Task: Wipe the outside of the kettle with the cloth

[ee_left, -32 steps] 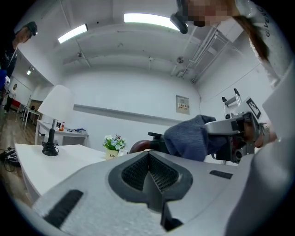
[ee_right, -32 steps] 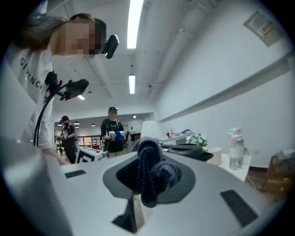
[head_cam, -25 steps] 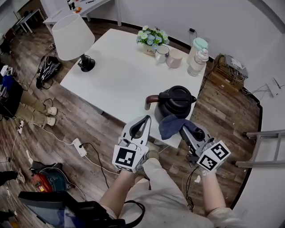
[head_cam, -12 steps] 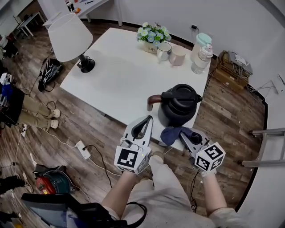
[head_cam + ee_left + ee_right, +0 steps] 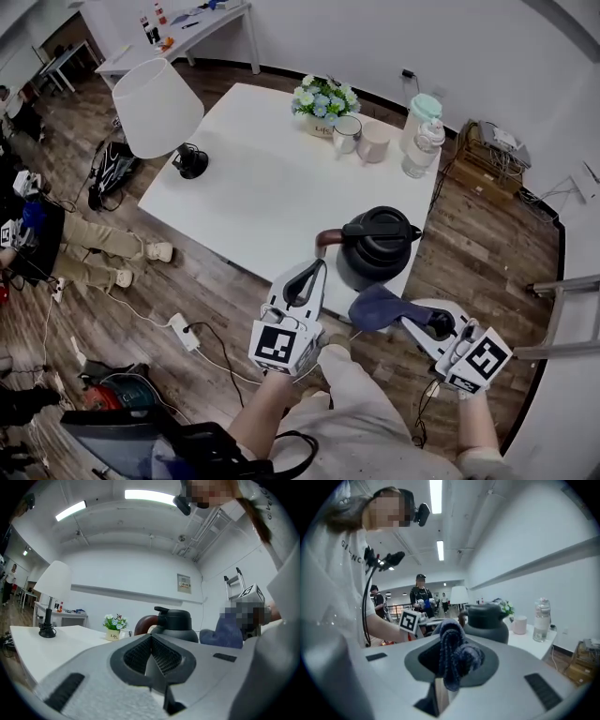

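Dark blue fabric: the cloth [image 5: 378, 307] sits bunched between the jaws of your right gripper [image 5: 412, 319], which are clamped on it so that a thick fold stands up above the pads in the right gripper view. The black kettle [image 5: 377, 246] stands upright near the front edge of the white table [image 5: 246, 178], lid on, well apart from the flowers [image 5: 325, 97] and cups at the far side. The cloth hangs just in front of the kettle's lower wall, off the table edge; no view shows it touching the kettle. Your left gripper [image 5: 312, 274] has its jaws together with nothing between them, and it hovers just beside the kettle on the side of the brown curved piece [image 5: 324, 238]. The left gripper view looks straight at the kettle body over the closed pads. The step in hand is judged to be the approach, with the cloth secured and wiping not yet begun. The next move calls for you to raise the right gripper and press the exposed fold flat against the kettle's side, then sweep around its curve. The kettle stands close to the edge, so steadying it with the left gripper would likely keep it from sliding or tipping.
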The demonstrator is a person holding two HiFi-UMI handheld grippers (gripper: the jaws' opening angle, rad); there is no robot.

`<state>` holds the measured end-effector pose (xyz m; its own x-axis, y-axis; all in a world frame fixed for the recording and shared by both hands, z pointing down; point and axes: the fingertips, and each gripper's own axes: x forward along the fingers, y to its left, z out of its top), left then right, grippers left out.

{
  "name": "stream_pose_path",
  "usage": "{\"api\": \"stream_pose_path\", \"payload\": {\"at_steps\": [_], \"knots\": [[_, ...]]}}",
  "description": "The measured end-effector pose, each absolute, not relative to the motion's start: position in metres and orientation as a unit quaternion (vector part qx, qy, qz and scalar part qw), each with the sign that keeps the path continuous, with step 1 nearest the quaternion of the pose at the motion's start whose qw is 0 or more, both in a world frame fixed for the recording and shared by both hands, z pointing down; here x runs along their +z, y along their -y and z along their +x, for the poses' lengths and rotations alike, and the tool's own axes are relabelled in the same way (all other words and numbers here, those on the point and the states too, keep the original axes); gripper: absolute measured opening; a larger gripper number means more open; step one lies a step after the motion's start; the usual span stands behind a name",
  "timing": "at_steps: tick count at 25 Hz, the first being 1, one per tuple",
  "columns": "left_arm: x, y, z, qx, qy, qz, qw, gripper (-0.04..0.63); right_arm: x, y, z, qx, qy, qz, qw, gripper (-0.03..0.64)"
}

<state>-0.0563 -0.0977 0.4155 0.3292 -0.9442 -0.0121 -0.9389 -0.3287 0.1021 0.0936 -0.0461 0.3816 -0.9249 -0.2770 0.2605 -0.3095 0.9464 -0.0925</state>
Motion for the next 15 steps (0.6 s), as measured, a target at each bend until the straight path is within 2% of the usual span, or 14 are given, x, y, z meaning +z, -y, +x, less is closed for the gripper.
{"api": "stream_pose_path", "payload": {"at_steps": [10,15], "knots": [[0.388,0.100,-0.070,-0.045,0.597,0.800,0.045,0.008,0.241,0.110,0.075,0.047,0.986,0.156,-0.023,0.061],[0.389,0.104,-0.072,-0.056,0.601,0.796,0.047,0.008,0.223,0.146,0.051,-0.092,0.978,0.187,0.017,0.061]]}}
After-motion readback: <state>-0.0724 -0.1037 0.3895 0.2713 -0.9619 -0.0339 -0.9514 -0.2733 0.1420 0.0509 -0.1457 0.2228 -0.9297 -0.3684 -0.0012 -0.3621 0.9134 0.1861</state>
